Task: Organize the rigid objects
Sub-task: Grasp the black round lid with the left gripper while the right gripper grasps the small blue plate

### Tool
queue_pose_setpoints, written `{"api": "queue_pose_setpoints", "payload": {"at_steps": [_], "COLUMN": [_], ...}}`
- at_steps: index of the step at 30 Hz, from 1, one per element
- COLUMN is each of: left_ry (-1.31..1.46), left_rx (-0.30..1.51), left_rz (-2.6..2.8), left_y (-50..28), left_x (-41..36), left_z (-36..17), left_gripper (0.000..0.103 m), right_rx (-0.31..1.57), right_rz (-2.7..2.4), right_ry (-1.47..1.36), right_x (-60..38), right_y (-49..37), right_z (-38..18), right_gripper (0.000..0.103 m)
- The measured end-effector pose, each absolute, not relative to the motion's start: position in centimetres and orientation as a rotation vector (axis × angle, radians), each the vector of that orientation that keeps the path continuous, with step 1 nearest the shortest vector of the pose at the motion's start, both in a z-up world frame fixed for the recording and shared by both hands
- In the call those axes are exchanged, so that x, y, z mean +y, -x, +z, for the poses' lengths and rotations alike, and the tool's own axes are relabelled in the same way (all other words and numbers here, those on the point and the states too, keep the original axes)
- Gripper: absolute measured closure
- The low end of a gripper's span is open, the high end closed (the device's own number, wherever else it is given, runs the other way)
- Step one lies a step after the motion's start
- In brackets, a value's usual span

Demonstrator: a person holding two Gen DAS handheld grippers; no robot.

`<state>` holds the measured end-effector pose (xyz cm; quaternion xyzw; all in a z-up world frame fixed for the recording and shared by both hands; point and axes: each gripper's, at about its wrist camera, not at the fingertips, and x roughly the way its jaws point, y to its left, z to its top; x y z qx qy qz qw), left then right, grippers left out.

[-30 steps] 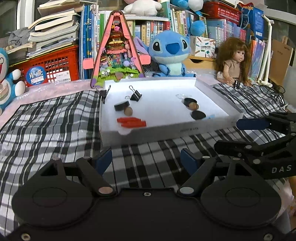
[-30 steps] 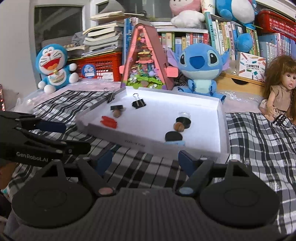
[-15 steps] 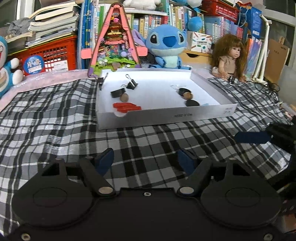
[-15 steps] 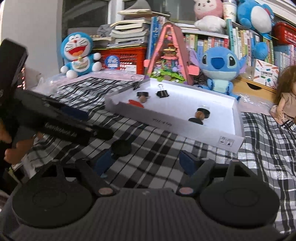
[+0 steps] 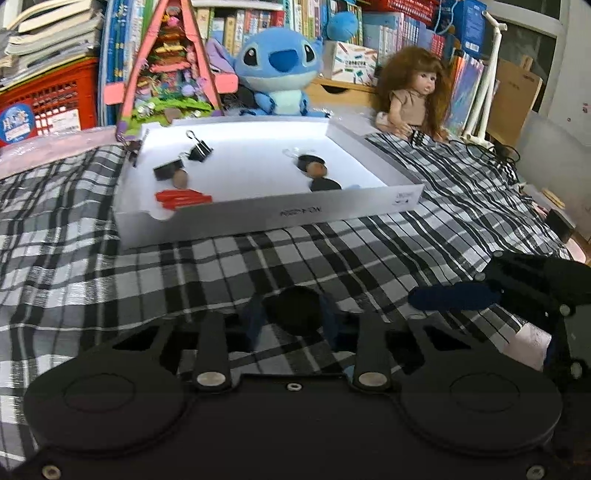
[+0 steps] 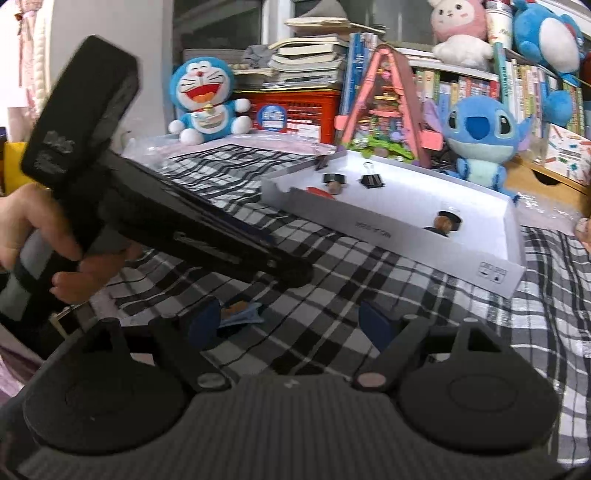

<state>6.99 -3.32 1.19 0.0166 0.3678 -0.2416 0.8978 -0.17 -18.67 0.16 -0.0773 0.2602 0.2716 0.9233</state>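
The left gripper [image 5: 291, 314] is closing on a round black disc [image 5: 292, 309] on the near cloth, w/ the right gripper [image 6: 288, 323] wide & empty, so next it prob. lifts & carries it to the far white tray [image 5: 266, 218].

Looks like a home, most likely a kid's room or playroom. Plush toys everywhere: a blue Stitch [image 5: 275, 70], a Doraemon [image 6: 205, 101], a pink bunny [image 6: 460, 27] up on the shelf. Long-haired doll [image 5: 413, 94] sitting off to the side. Shelves crammed with kids' books [image 5: 391, 27], loose stacks of books [image 6: 306, 61] piled on a red crate [image 5: 48, 101]. Pink triangular toy house [image 5: 168, 70] packed with tiny figures. Plaid cloth [image 5: 332, 251] spread over the work surface, white tray [image 5: 258, 218] of small bits plonked on it. Cluttered, cozy, zero lab or shop vibe.
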Motion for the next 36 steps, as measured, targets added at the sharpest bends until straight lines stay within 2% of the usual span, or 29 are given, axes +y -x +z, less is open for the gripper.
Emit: {"api": "queue_pose_setpoints", "payload": {"at_steps": [1,7,12,16,28,36], "left_ry": [-0.034,-0.030,-0.045,-0.036,-0.018,0.027], "left_rx": [0.764,0.752,0.736,0.740,0.727,0.701], "left_rz": [-0.500,-0.488,-0.463,-0.448,-0.406,-0.360], "left_y": [-7.1,-7.1,-6.8,-6.7,-5.9,-5.1], "left_x": [-3.5,-3.6,-3.2,-2.5,-1.3,-1.1], "left_z": [1.1,1.3,1.5,1.5,1.5,1.0], "left_gripper": [0.086,0.090,0.091,0.091,0.091,0.091], "right_rx": [0.533,0.522,0.524,0.532,0.552,0.527], "right_rz": [0.568,0.634,0.651,0.638,0.418,0.182], "right_ry": [0.162,0.220,0.247,0.243,0.150,-0.036], "right_x": [-18.5,-17.0,-16.0,-16.0,-18.5,-20.6], "right_y": [0.3,1.1,1.4,1.4,0.0,-0.6], "right_z": [0.1,-0.4,-0.6,-0.7,-0.8,-1.5], "right_gripper": [0.014,0.015,0.035,0.058,0.060,0.061]}}
